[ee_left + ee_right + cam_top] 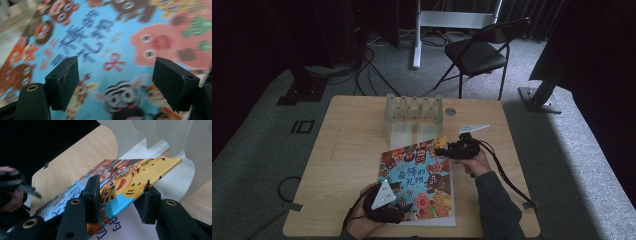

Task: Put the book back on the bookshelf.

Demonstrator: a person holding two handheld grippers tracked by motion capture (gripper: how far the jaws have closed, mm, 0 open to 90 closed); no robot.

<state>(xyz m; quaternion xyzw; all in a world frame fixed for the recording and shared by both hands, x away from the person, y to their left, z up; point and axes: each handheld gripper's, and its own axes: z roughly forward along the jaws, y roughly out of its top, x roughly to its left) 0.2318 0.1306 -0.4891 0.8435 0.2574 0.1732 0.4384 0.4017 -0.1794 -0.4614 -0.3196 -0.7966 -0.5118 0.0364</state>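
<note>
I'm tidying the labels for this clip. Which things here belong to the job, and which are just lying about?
In the job:
- picture book, one edge pinched and lifted
- right claw, shut on it
- left claw, open over its cover
- clear slotted rack

Lying about:
- folding chair
- floor cables

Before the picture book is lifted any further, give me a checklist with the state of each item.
1. Right gripper shut on the picture book edge: ok, one jaw above the cover and one below.
2. That edge raised off the table: ok in the right gripper view.
3. Left gripper open: ok, jaws wide apart above the cover.
4. Left gripper touching the book: cannot tell.
5. Rack slots free: ok, none holds a book.
6. Second book under the lifted one stays flat: cannot tell.
</note>
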